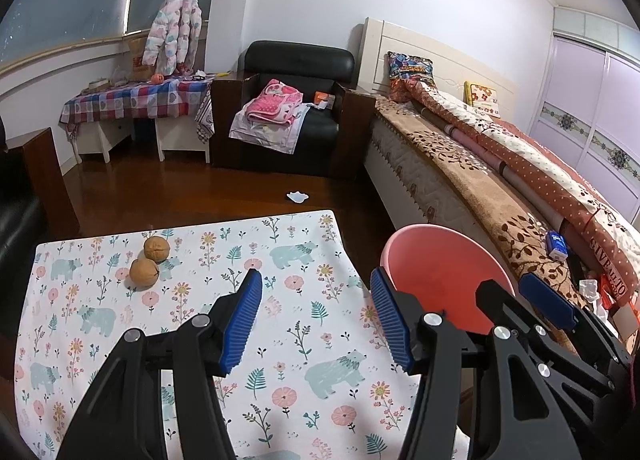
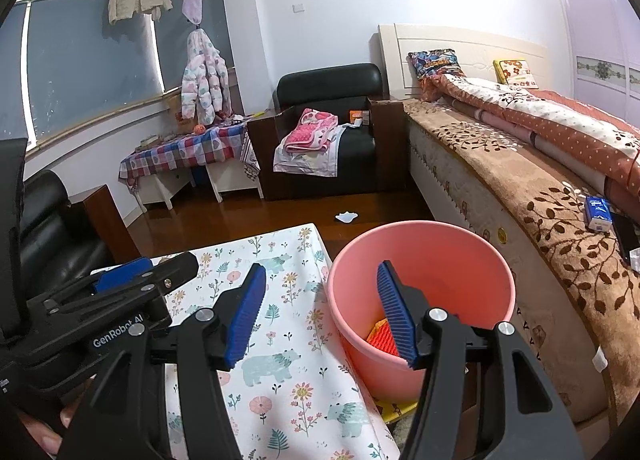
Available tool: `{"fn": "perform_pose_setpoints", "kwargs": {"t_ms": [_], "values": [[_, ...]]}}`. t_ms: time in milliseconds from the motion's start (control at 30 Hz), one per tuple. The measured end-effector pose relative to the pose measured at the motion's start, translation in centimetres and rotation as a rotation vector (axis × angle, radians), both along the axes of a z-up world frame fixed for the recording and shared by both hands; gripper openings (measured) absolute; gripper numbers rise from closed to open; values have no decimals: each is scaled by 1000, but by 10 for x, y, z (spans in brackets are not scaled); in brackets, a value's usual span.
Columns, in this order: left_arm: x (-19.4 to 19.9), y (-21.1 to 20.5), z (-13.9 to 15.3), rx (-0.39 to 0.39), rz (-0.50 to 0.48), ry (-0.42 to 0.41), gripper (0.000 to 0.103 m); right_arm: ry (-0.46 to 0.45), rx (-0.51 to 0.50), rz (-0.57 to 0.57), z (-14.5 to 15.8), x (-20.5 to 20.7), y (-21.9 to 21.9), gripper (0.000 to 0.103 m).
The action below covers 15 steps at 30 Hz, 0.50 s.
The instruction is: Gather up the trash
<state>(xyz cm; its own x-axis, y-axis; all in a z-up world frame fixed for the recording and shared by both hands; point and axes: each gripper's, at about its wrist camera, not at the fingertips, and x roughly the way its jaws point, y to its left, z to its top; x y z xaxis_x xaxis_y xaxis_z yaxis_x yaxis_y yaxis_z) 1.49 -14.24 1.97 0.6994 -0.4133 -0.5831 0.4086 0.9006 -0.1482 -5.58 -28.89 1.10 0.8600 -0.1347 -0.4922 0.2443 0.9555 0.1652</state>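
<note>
Walnuts [image 1: 150, 262], two of them, sat touching one another at the far left of the table [image 1: 280, 340] with its floral cloth, apparently the trash left to collect. The pink bucket [image 2: 420, 260] stood on the floor just beside the table's right edge, between table and bed [image 2: 520, 188], with an orange and yellow item [image 2: 382, 336] already lying in its bottom.

The left gripper [image 1: 316, 320] hung over the middle of the table, jaws apart and nothing between them. The right gripper [image 2: 322, 312] hovered over the table's right edge and the bucket's near rim, its jaws likewise spread and empty; the right wrist view showed its right pad [image 2: 396, 316] in front of the bucket's mouth.

Risk lay mainly in the walnuts' shape: round and hard, one could squirt from the ribbed pads or roll off the table's far edge if nudged, and closing on one might knock its touching neighbour away. A low reach by the right gripper could also clip the bucket's rim and tip it.

Each walnut was near spherical, so no long axis could be read; the pair lined up roughly near-left to far-right. A scrap of white paper [image 1: 297, 196] lay on the floor beyond the table.
</note>
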Motion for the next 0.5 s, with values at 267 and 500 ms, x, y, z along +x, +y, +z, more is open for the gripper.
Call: {"fn": "perform_pose_setpoints", "kwargs": {"t_ms": [267,500], "values": [[3,3,-6,0,7,13,56,2,1,0,-1,1,1,58],[5,2,-8,2,9,21,56,9,5,0,-6,4,-1,58]]}}
